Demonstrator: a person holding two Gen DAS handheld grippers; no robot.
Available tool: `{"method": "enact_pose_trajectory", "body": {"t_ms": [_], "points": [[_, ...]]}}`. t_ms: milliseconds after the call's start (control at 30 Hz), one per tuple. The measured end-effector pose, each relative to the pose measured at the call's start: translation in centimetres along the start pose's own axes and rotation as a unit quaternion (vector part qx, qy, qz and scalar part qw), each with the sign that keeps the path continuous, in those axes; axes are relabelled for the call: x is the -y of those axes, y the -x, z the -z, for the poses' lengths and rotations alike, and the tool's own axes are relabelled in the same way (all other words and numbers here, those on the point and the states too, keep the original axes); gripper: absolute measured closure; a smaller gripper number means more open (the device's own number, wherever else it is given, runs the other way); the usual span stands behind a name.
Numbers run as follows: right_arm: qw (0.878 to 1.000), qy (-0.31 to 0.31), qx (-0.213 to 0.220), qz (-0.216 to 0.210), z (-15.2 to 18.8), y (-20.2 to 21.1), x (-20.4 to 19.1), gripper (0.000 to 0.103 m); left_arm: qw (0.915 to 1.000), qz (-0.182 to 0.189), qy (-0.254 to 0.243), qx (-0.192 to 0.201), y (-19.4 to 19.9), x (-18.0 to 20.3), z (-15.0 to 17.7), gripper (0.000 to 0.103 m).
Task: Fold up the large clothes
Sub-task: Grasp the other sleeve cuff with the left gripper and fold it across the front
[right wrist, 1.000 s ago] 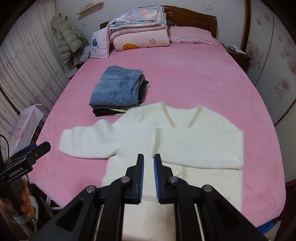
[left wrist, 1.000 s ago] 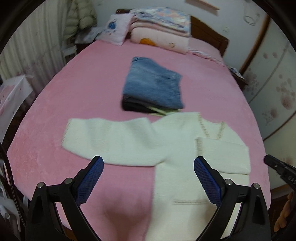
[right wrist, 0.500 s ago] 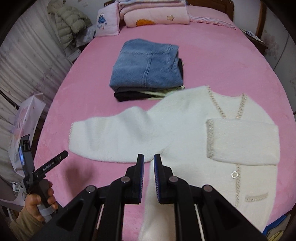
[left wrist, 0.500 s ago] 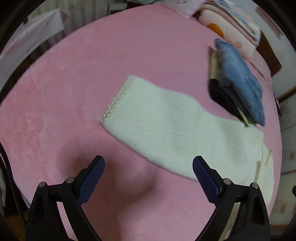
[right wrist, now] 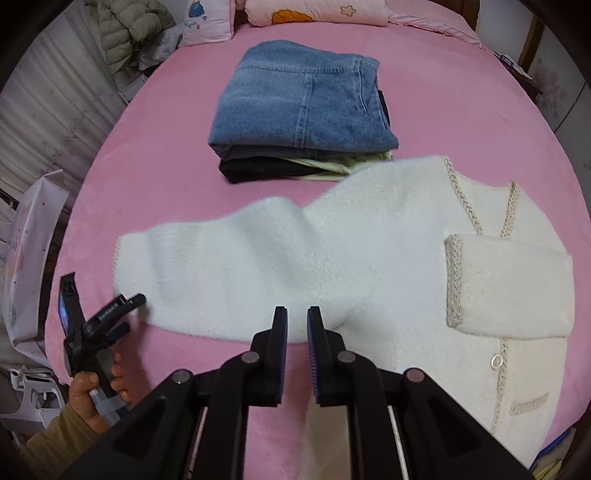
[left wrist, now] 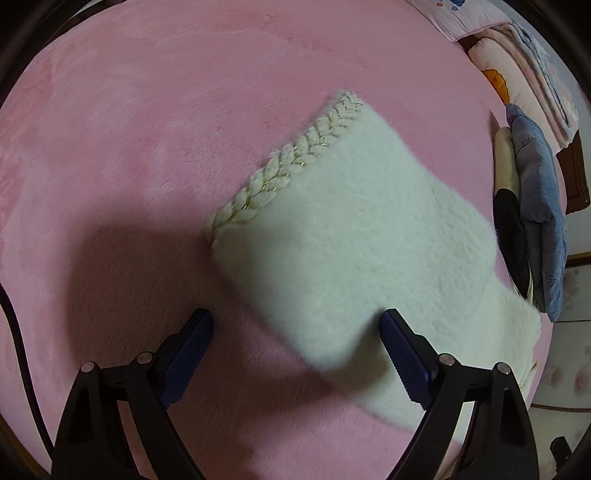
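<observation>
A white fluffy cardigan (right wrist: 369, 258) with braided beige trim lies flat on the pink bed (right wrist: 443, 110). Its right sleeve (right wrist: 509, 284) is folded across the chest; its left sleeve (right wrist: 221, 266) stretches out to the left. In the left wrist view the left gripper (left wrist: 295, 332) is open, low over the lower edge of that sleeve (left wrist: 351, 229), near its braided cuff (left wrist: 288, 162). It also shows in the right wrist view (right wrist: 107, 310), at the sleeve end. The right gripper (right wrist: 297, 321) is shut and empty, above the sleeve's underarm edge.
A stack of folded clothes with blue jeans (right wrist: 303, 107) on top sits just behind the cardigan. Folded blankets and pillows (right wrist: 317, 11) lie at the headboard. A puffy jacket (right wrist: 129, 29) and curtain are at the left, and a white bag (right wrist: 26, 251) stands beside the bed.
The left gripper has swung left and dropped close to the outstretched sleeve's cuff end. The right gripper has moved forward and lower over the cardigan, staying shut.
</observation>
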State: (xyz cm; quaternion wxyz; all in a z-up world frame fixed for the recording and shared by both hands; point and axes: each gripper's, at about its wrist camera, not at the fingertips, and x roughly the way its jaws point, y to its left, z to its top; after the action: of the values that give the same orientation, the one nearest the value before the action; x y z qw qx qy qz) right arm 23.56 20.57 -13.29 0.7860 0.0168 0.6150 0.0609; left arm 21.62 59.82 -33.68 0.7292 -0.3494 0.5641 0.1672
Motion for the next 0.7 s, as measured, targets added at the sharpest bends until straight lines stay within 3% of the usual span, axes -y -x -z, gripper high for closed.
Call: {"method": "enact_pose_trajectory", "body": {"t_ms": [67, 133, 200, 267, 367, 467, 600, 700], "points": [[1.000, -0.008, -0.006, 0.009, 0.0, -0.9, 0.5, 0.093, 0.9999, -0.003, -0.008, 0.006, -0.2, 0.5, -0.3, 0.019], [1.000, -0.015, -0.010, 0.018, 0.0, -1.7, 0.8, 0.093, 0.9998, -0.002, -0.017, 0.010, 0.0, 0.8, -0.7, 0.040], [0.999, -0.026, -0.014, 0.027, -0.2, -2.7, 1.3, 0.093, 0.9995, 0.007, -0.025, 0.017, 0.4, 1.1, -1.3, 0.072], [0.999, -0.040, -0.020, 0.031, -0.3, -3.6, 1.8, 0.093, 0.9989, 0.025, -0.035, 0.017, 0.9, 1.7, -1.9, 0.087], [0.998, -0.055, -0.025, 0.029, -0.3, -4.1, 2.3, 0.093, 0.9970, 0.012, -0.067, 0.037, 2.4, 3.1, -1.4, 0.090], [0.998, -0.053, -0.024, 0.033, 0.1, -4.0, 2.7, 0.093, 0.9947, 0.028, -0.080, 0.058, 5.0, 4.5, -1.0, 0.091], [0.997, -0.066, -0.028, 0.038, 1.1, -3.5, 4.3, 0.093, 0.9869, 0.071, -0.117, 0.086, 9.7, 7.5, -0.1, 0.091], [0.995, -0.090, -0.029, 0.040, 1.9, -3.0, 6.1, 0.093, 0.9738, 0.120, -0.168, 0.095, 13.2, 11.5, 1.3, 0.091]]}}
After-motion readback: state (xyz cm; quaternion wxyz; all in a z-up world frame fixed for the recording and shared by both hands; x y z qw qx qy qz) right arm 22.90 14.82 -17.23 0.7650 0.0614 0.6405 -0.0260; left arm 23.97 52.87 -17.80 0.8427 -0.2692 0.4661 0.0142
